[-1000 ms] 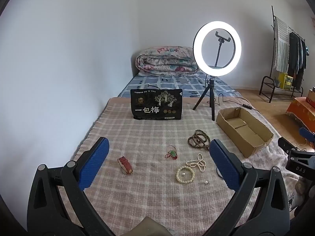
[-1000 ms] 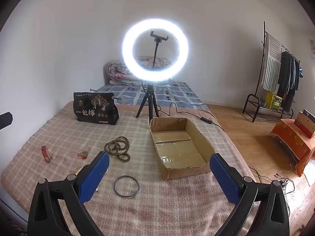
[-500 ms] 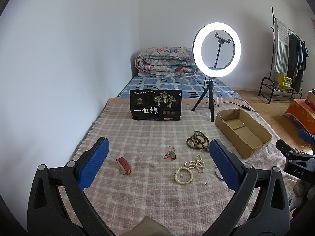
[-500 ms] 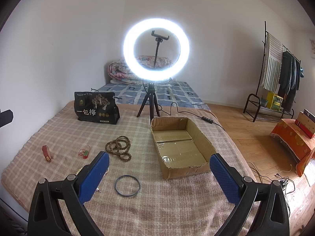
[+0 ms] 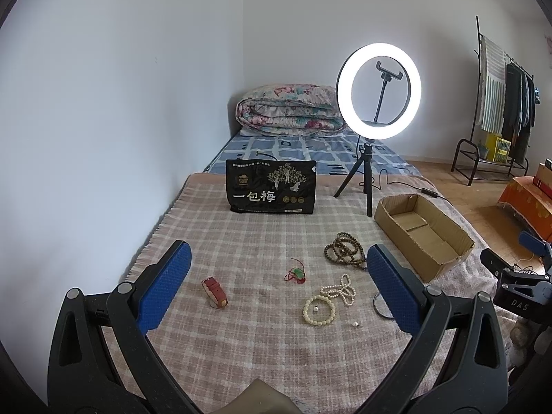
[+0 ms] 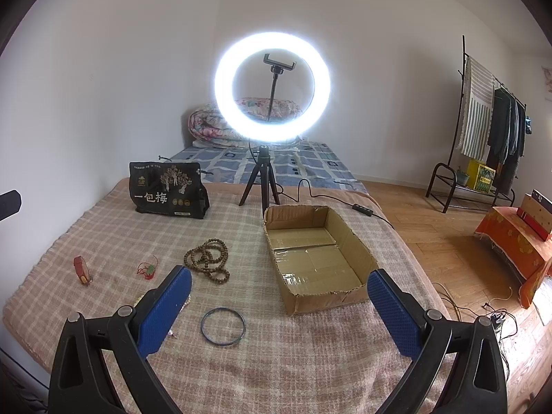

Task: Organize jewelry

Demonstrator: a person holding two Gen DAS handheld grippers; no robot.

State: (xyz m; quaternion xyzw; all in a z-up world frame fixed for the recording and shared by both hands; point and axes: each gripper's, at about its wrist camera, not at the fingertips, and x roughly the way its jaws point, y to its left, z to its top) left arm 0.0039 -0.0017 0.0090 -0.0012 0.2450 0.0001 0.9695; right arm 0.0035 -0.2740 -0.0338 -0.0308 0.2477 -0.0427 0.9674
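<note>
Beads and bangles lay on the checked blanket (image 5: 241, 241): a white bead bracelet (image 5: 319, 309) touching a pearl string (image 5: 339, 289), brown wooden beads (image 6: 208, 264), and a thin dark bangle (image 6: 223, 326) near the cardboard box (image 6: 319, 258). The left gripper (image 5: 279, 293) and right gripper (image 6: 279, 310) were both wide apart, holding nothing and touching nothing.

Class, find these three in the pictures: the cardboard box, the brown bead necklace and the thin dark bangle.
cardboard box (image 6: 321, 302): right wrist view, near front wall.
brown bead necklace (image 6: 207, 258): right wrist view, middle of the coiled strands.
thin dark bangle (image 6: 203, 321): right wrist view, left rim.
</note>
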